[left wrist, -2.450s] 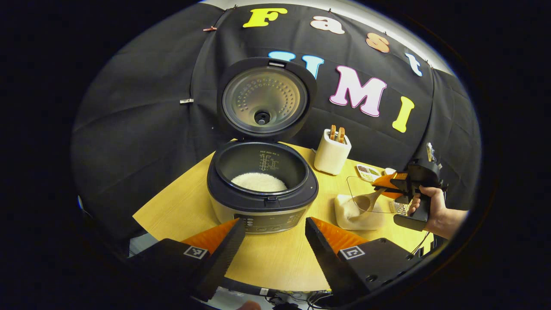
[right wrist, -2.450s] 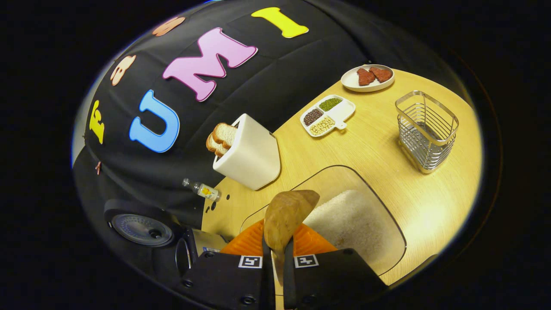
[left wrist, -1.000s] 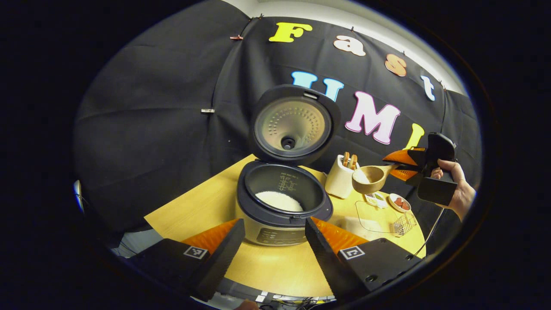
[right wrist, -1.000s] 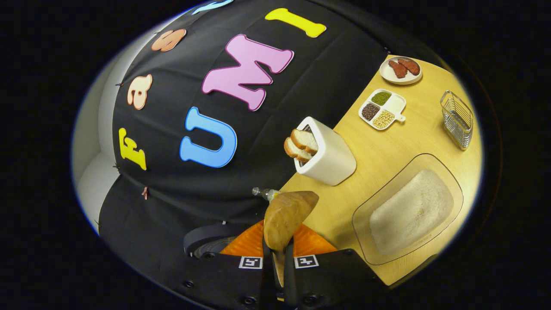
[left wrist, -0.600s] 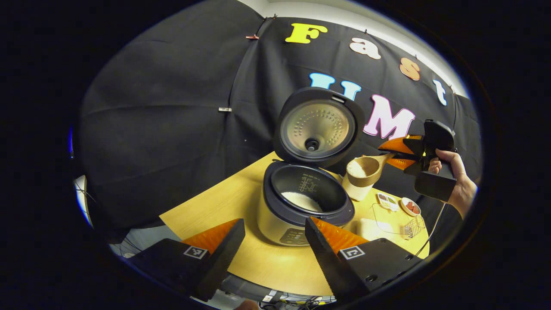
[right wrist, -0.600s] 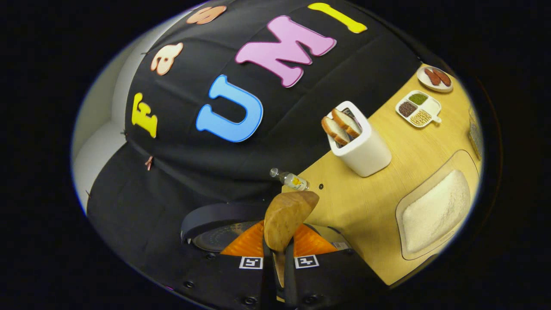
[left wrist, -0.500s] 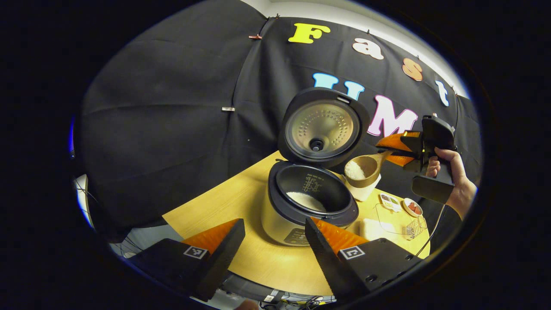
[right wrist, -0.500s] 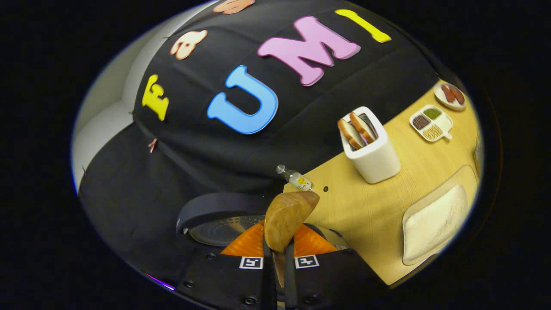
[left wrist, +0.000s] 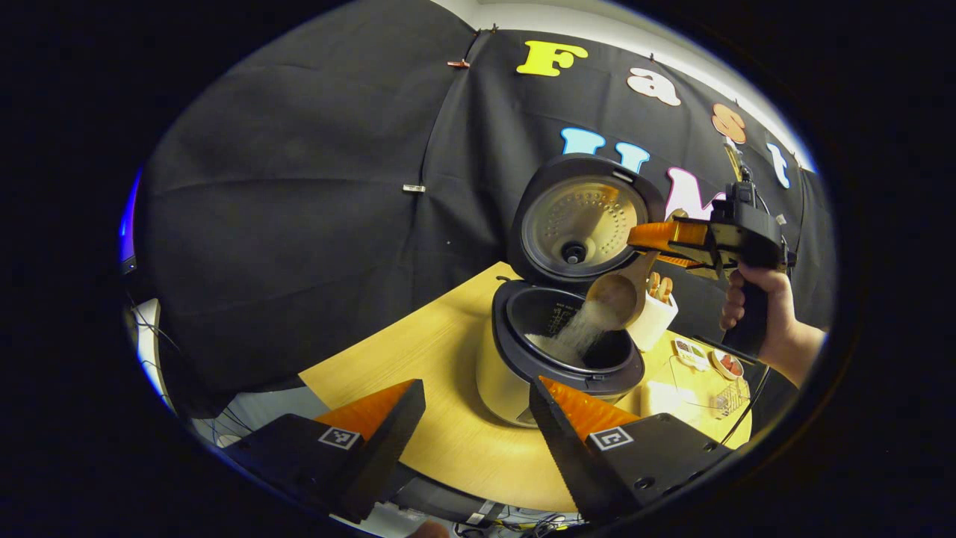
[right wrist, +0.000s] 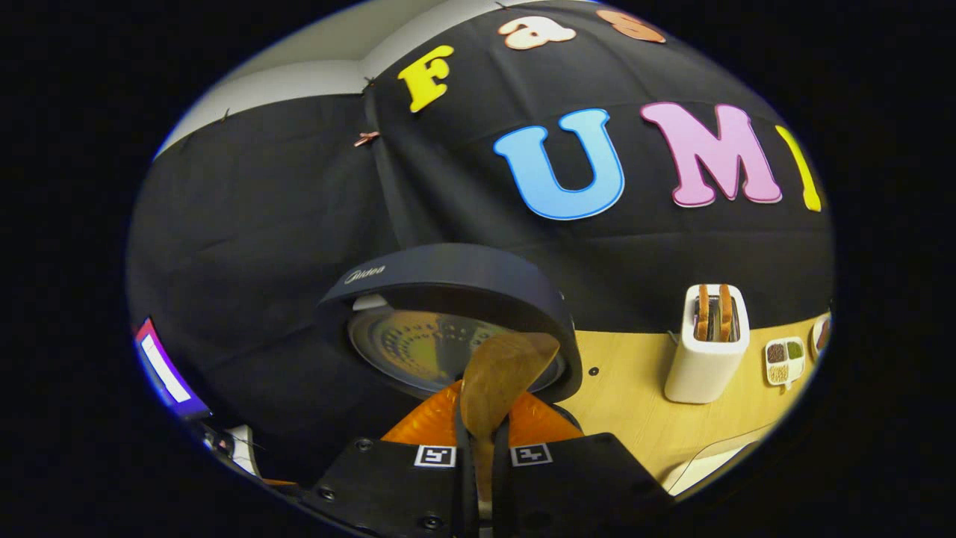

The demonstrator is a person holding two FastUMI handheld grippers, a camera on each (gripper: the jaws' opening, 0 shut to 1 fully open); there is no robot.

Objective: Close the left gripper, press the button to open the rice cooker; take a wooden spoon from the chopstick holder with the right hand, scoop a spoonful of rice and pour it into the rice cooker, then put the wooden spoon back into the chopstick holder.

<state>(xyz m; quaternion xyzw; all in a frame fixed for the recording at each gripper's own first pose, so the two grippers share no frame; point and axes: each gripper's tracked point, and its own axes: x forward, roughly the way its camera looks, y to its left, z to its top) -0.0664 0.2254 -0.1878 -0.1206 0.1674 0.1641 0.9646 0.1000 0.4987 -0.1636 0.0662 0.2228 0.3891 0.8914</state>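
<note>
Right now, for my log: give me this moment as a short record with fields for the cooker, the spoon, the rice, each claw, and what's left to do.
cooker: rice cooker on the table, lid up
spoon: wooden spoon tipped over the open pot
rice: rice streaming from the spoon into the pot
right claw: right claw shut on the spoon handle, held by a hand
left claw: left claw open, holding nothing, near the table edge
left to do: finish pouring; spoon back into the wire holder
</note>
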